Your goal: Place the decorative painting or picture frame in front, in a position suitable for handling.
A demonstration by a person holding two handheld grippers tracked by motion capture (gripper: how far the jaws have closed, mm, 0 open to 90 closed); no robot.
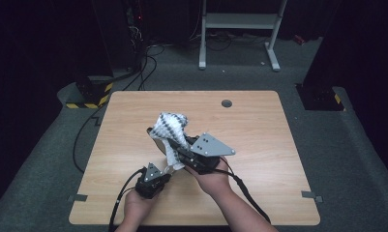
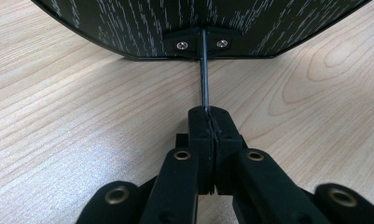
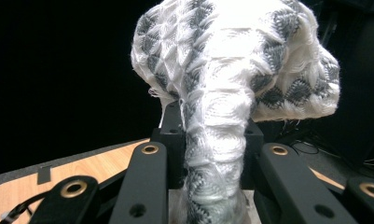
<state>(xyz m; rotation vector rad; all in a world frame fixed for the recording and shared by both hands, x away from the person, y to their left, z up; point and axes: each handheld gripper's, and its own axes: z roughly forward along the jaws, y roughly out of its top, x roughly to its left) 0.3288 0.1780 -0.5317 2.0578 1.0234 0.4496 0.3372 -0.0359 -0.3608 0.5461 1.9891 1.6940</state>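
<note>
1. The knitted cloth (image 1: 170, 126), white with grey diamonds, is off the table (image 1: 259, 145) and held up over its middle. It looks like a scarf or a sleeve; I can't tell which.
2. Your right gripper (image 1: 158, 137) is clamped on the cloth's narrow bunched part (image 3: 216, 154). In the right gripper view the jaws press on it from both sides and the wide end (image 3: 236, 56) billows above the tips.
3. The cloth's long axis runs along the right gripper, from your hand up and away toward the table's far-left. The wide end points up and away from you, and a short tail (image 1: 171, 157) hangs down by the gripper body.
4. Gripping the narrow section probably keeps the bulk gathered and controllable, so the loose end flops forward instead of dragging.
5. Your left gripper (image 2: 208, 122) has its jaws fully together on a thin dark rod or cord (image 2: 204, 74). That rod leads up to a dark, white-flecked, rounded part (image 2: 128, 28) fixed with two screws.
6. The left hand (image 1: 136, 205) sits low at the near edge, likely anchoring that part while the right lifts.
</note>
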